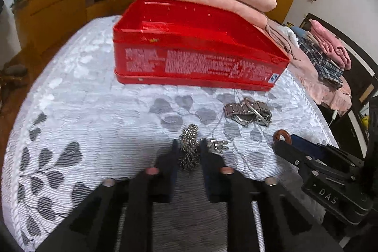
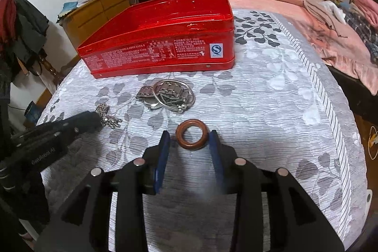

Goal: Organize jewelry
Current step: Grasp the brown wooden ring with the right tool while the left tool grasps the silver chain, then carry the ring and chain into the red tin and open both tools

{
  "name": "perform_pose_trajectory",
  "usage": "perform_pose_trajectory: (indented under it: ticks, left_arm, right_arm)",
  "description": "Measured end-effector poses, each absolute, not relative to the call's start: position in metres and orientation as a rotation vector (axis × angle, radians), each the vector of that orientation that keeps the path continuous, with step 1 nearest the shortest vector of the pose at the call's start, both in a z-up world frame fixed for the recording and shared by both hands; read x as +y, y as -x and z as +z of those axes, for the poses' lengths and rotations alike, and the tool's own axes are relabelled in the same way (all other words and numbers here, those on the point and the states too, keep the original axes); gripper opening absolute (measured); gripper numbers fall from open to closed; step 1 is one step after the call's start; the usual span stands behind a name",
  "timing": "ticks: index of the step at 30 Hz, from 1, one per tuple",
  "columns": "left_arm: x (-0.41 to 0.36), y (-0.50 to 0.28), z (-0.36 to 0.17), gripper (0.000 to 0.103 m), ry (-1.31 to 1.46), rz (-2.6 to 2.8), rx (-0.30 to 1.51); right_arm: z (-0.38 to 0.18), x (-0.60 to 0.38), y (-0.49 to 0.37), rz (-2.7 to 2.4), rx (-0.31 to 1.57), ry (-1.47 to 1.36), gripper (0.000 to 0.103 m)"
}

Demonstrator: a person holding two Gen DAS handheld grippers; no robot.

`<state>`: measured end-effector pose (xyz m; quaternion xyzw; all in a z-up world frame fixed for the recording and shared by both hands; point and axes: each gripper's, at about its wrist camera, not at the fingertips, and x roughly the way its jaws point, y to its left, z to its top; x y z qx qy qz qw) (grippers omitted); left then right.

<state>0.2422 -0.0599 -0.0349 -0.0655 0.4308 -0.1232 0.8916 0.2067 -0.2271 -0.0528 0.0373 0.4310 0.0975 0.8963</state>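
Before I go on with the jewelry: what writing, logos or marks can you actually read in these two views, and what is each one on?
"DAS": raised letters on the black body of the right tongs, seen from the left wrist.
"S": blue-and-white square sticker on the red tin, near its right corner.
Pale lettering on the body of the left tongs, seen from the right wrist: too blurred to read for certain.
White print block along the tin's front side: too small and blurred in both views.

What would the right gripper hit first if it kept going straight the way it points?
Probably the brown ring, lying between the right gripper's fingertips on the bedspread; beyond that, likely the bedspread itself.
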Motion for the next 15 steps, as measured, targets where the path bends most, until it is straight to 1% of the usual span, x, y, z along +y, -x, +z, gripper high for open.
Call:
perform_pose_trajectory:
  ticks: [1,2,4,5,6,15]
  left_arm:
    - [-0.063,-0.242,-0.035,0.032,0.124,-0.266,0.889]
    - [-0.066,-0.241,-0.035,0.035,0.113,-0.268,0.887]
    - [-0.069,-0.241,-0.035,0.034,0.091,-0.262,0.886]
    - [-0.069,-0.241,-0.034,0.023,0.091,-0.260,0.885]
    - [-0.068,-0.241,-0.035,0.014,0.102,-0.262,0.888]
    - [-0.061,-0.231,-0.028,0.013,0.121,-0.271,0.844]
  right_arm:
    - [-0.053,-0.227,-0.207,0.203,0.893,-0.077,0.035]
    - [-0.053,-0.227,-0.208,0.204,0.893,-0.078,0.035]
    - [-0.054,-0.226,-0.209,0.203,0.894,-0.076,0.035]
    - [-0.054,-0.226,-0.209,0.202,0.894,-0.072,0.035]
    - [-0.054,-0.225,-0.209,0.197,0.893,-0.067,0.029]
    - [-0.048,-0.223,-0.198,0.188,0.876,-0.049,0.028]
